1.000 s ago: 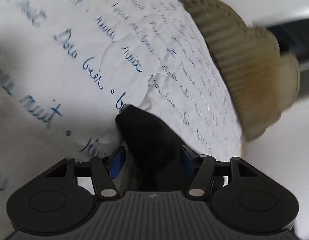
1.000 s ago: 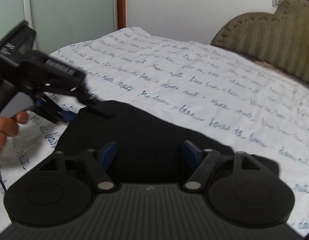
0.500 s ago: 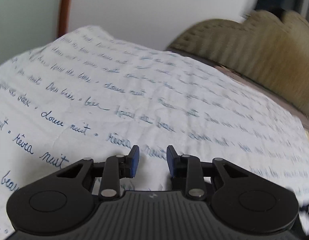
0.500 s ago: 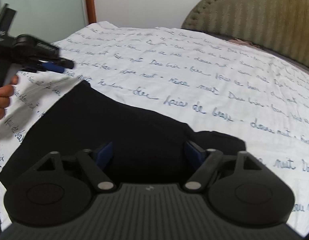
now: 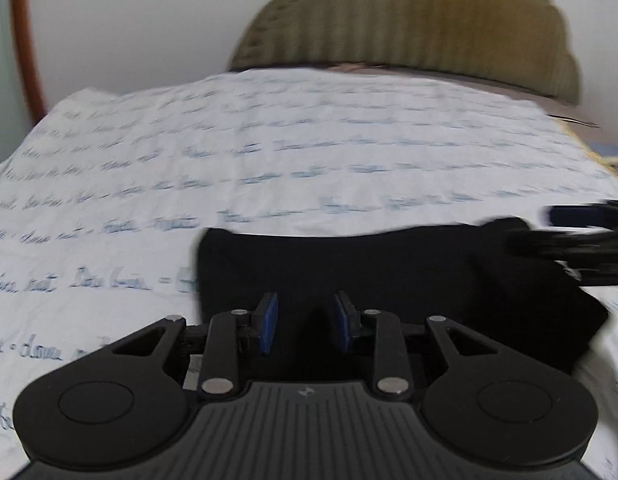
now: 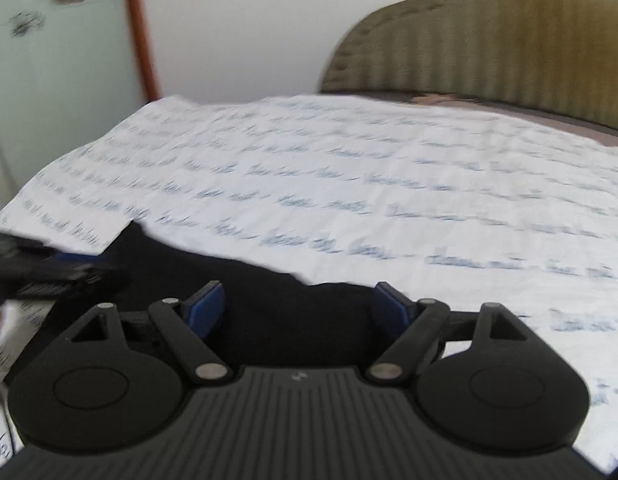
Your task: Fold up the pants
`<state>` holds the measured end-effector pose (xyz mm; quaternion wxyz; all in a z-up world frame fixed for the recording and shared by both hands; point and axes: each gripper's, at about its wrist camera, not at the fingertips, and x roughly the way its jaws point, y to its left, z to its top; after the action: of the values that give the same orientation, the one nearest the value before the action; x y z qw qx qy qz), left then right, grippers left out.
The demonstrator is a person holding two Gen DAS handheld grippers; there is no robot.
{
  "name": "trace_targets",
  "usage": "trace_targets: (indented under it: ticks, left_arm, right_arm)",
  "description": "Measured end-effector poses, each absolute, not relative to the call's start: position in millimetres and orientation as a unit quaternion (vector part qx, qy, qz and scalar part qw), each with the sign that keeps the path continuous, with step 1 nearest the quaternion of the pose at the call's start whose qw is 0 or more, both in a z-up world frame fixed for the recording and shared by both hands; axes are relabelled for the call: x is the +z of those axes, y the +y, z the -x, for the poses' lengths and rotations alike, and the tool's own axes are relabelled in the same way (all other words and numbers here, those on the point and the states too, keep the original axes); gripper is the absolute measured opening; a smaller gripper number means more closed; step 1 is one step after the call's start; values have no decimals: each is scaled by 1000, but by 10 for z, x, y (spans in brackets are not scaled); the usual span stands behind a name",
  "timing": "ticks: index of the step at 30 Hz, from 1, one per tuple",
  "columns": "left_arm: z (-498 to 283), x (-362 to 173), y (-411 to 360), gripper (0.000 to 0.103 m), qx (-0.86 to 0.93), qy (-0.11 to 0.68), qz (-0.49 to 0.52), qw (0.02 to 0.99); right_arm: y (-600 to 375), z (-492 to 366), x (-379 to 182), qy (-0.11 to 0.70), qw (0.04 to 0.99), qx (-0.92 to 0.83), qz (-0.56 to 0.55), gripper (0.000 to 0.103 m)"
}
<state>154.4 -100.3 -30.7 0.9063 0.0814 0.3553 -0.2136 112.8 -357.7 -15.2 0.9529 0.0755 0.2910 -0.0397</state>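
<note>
Black pants (image 5: 389, 264) lie flat on a white bed sheet (image 5: 269, 140) printed with blue script. My left gripper (image 5: 305, 312) hovers over the pants' near left part, its blue pads a narrow gap apart with nothing pinched between them. My right gripper (image 6: 299, 300) is above the pants (image 6: 269, 288) near their far edge. Its jaws are opening wide, and only flat cloth shows below them. Each gripper shows as a dark blur in the other's view: the right gripper (image 5: 569, 240) at the right edge, the left gripper (image 6: 49, 268) at the left edge.
An olive ribbed headboard (image 5: 409, 20) stands behind the bed against a white wall. A wooden door frame (image 6: 141, 40) and a frosted glass panel (image 6: 49, 60) are at the left. The sheet (image 6: 349, 160) stretches far beyond the pants.
The left gripper let go of the black cloth, narrowed its jaws, rolled upright and swung over the pants. The right gripper shifted sideways and its jaws spread wider.
</note>
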Motion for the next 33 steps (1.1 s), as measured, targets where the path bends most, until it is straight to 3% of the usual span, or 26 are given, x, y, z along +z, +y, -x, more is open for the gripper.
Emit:
trace_targets:
  ticks: [3, 8, 9, 10, 13, 18, 20, 24, 27, 31, 33]
  left_arm:
    - [-1405, -459, -1169, 29, -207, 374, -128, 895]
    - [-1031, -442, -1025, 30, -172, 350, -135, 911]
    - [-963, -429, -1012, 32, -172, 350, -132, 912]
    - [-937, -448, -1006, 40, -172, 355, -132, 909]
    - [-905, -597, -1035, 48, -160, 348, -146, 912]
    - [-714, -355, -971, 49, -161, 349, -125, 915]
    - [-625, -254, -913, 50, -169, 368, -103, 908]
    - [-385, -32, -714, 76, -165, 386, -92, 903]
    - [-149, 172, -503, 79, -162, 386, -92, 903]
    - [9, 257, -414, 102, -172, 354, -58, 918]
    - [-19, 103, -537, 102, -124, 341, -61, 930]
  right_arm:
    - [-3517, -1222, -466, 357, 932, -56, -27, 81]
    - [-3529, -761, -303, 301, 948, -99, -41, 81]
    - [-3468, -677, -254, 292, 950, -107, -21, 81]
    - [-3416, -636, -247, 295, 950, -105, -8, 81]
    - [-3278, -655, -461, 350, 930, -100, 50, 85]
    - [-3072, -232, -217, 288, 947, -141, 30, 85]
    - [-2891, 26, -94, 260, 954, -147, 31, 94]
    - [-2619, 501, 43, 246, 958, -145, 30, 103]
    - [-2504, 846, 180, 254, 956, -141, 40, 103]
    - [-2521, 1129, 328, 226, 971, -70, -39, 103]
    - [-2507, 1031, 217, 214, 973, -83, -36, 103]
